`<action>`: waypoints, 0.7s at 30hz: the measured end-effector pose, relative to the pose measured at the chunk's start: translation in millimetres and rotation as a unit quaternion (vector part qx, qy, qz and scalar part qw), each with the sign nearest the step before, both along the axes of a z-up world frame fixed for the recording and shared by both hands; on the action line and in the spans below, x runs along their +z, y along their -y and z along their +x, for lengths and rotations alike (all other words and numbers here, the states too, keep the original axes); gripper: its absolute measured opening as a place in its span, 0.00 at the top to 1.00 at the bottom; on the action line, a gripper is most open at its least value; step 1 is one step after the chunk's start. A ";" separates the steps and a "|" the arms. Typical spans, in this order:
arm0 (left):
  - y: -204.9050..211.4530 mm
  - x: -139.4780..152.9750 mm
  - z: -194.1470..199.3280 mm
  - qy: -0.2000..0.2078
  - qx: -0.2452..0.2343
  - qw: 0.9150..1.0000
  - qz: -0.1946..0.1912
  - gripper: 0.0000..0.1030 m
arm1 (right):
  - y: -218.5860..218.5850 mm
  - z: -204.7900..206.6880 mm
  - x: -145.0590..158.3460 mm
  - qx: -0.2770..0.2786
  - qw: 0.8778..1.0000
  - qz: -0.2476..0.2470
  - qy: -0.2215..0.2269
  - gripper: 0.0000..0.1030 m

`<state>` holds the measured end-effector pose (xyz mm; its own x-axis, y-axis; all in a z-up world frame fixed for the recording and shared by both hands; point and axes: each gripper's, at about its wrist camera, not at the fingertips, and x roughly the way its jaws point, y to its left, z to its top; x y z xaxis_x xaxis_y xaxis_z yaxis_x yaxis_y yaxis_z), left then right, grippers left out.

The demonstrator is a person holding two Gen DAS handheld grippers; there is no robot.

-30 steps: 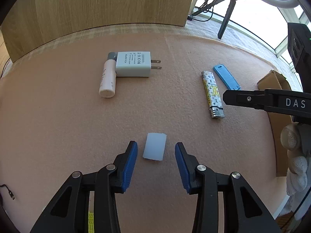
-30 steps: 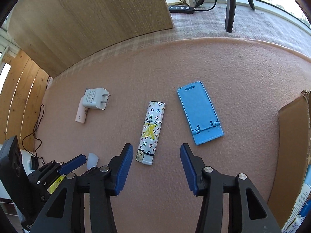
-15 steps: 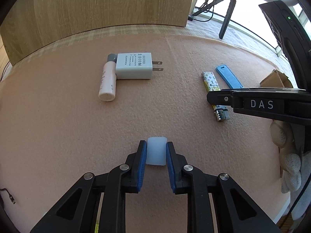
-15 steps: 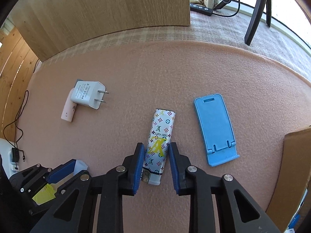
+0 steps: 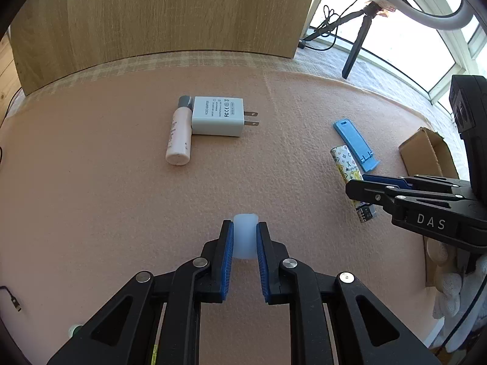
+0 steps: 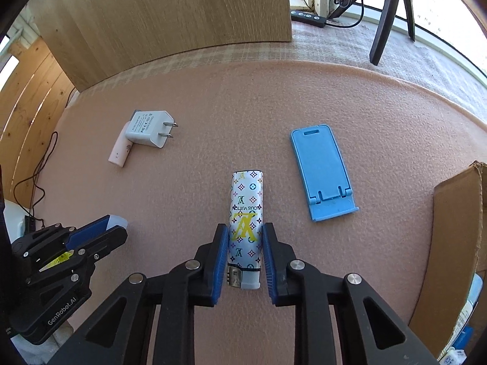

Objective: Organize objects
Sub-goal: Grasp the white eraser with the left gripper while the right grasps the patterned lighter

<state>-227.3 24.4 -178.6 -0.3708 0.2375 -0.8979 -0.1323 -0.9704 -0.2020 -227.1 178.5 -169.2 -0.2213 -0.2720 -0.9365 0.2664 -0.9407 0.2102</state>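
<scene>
A small translucent white cap (image 5: 245,241) lies on the pink felt mat (image 5: 91,197), and my left gripper (image 5: 245,225) is closing on it, blue pads pressing both its sides. In the right wrist view, a white patterned lighter (image 6: 247,200) lies lengthwise between the blue pads of my right gripper (image 6: 245,228), which is closing and gripping its lower half. The metal head of the lighter points toward the camera. Both grippers point steeply down at the mat, the left gripper (image 6: 115,228) to the left of the right one.
A white plug charger (image 5: 217,116) rests against a pink tube (image 5: 179,140) at the far middle. A blue phone stand (image 6: 322,170) lies right of the lighter. A cardboard box (image 6: 456,228) stands at the right edge, a wooden panel (image 5: 152,15) and tripod (image 5: 356,45) behind.
Both grippers went from wide apart to pressed on their objects: the left on the white cap, the right on the lighter. The right gripper shifted over the lighter and rolled to line up with it.
</scene>
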 end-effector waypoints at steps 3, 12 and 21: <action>-0.9 11.5 1.4 -0.010 0.002 1.000 0.009 0.85 | -17.2 11.3 14.1 -0.005 1.000 -0.016 -0.011 0.80; -40.5 51.5 -2.4 -0.049 -0.028 0.998 0.029 0.85 | -89.2 52.3 69.5 -0.033 0.997 -0.029 -0.065 0.80; -131.8 73.3 -10.4 -0.071 -0.092 0.992 0.046 0.85 | -181.7 84.0 92.9 -0.098 0.992 -0.008 -0.084 0.80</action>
<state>-237.6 156.2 -105.3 -0.4343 0.3913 -0.8114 -0.3383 -0.9056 -0.2557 -143.1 360.2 -76.3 -0.4242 -0.2222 -0.8779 0.1118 -0.9749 0.1927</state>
